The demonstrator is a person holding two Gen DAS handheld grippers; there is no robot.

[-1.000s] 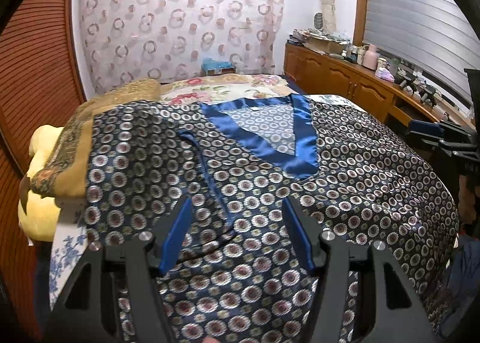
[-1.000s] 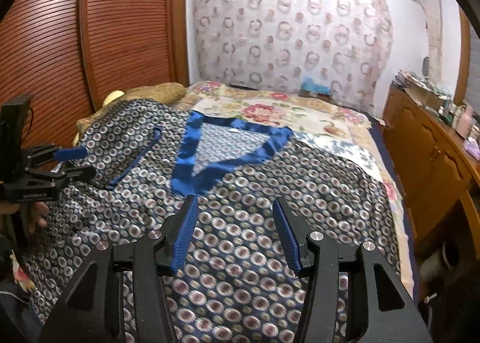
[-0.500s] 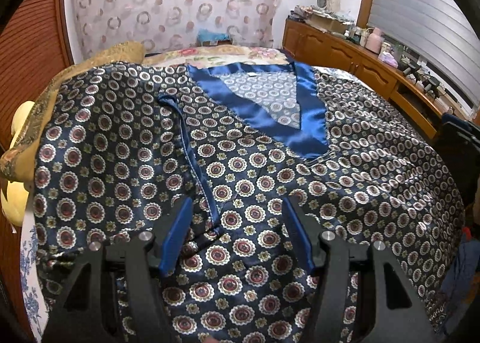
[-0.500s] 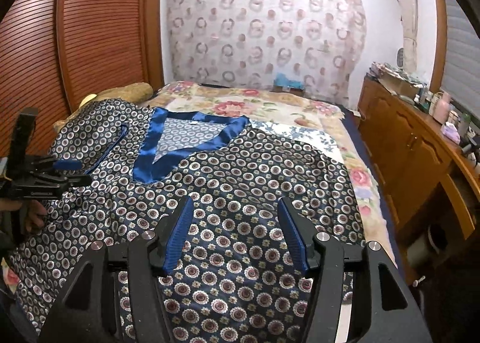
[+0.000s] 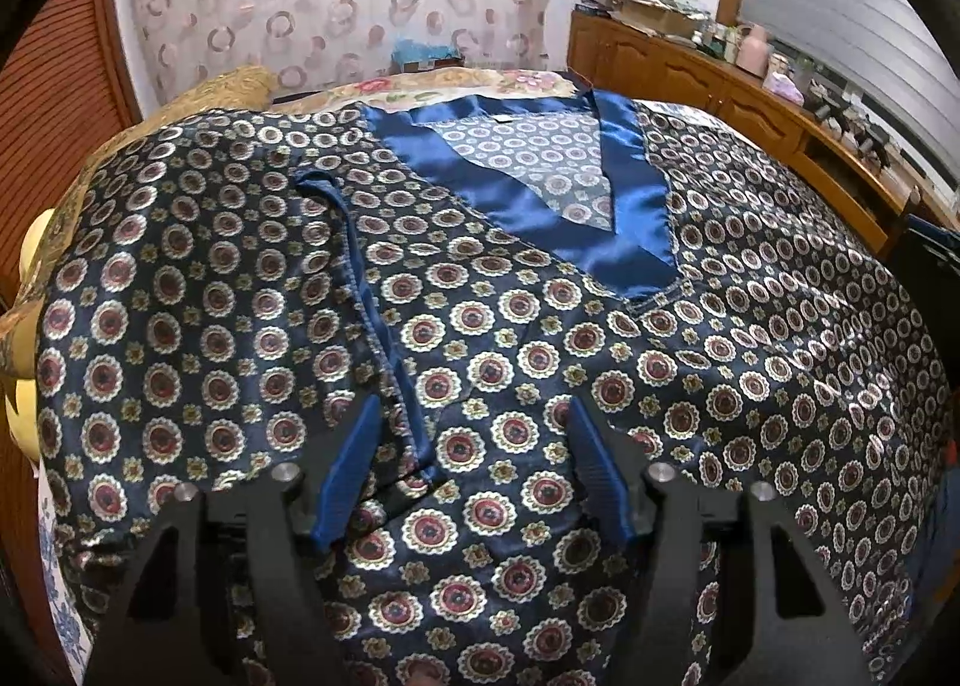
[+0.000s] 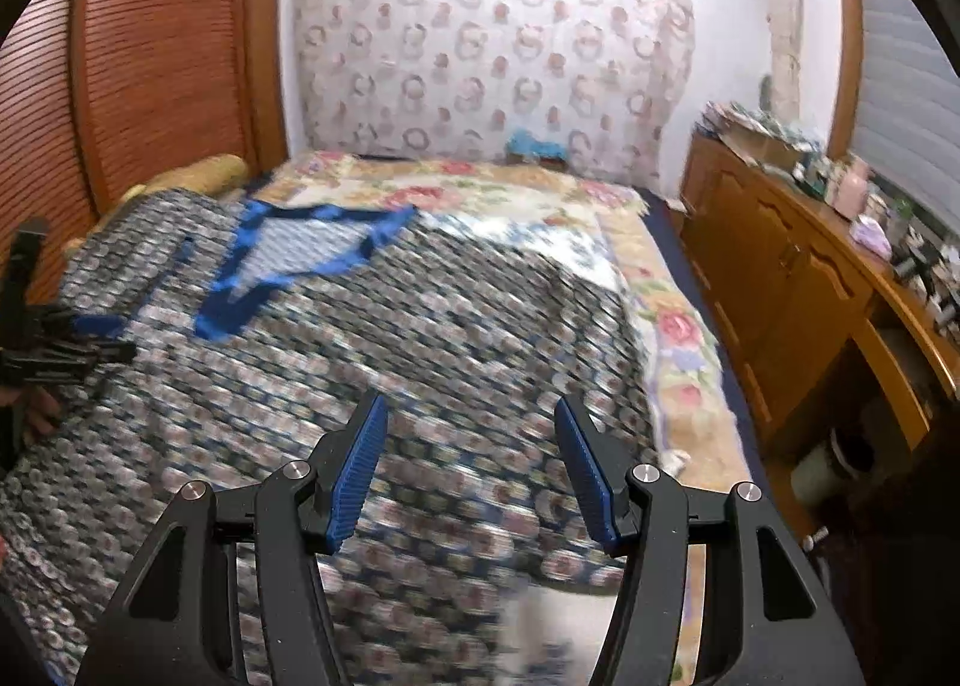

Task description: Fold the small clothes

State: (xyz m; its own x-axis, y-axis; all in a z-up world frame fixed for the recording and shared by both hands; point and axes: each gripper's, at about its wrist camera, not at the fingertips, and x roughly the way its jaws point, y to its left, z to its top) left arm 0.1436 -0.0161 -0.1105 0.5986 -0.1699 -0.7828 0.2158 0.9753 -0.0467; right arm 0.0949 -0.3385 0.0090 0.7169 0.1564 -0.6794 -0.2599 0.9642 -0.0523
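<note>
We see a dark satin pajama top [image 5: 492, 326] patterned with round medallions, spread flat across the bed [image 6: 678, 326] and reaching its near edge, with its blue V-neck collar [image 5: 528, 200] toward the far end. A blue-piped sleeve edge [image 5: 372, 314] lies folded over the top's left part. Our left hand-held gripper [image 5: 474, 464] hovers low over that piping near the bed's near edge, its jaws opening, pads pressing nothing. Our right hand-held gripper [image 6: 471, 470] hangs over the top's right part toward the bed's right edge, jaws apart and empty; that view is blurred.
</note>
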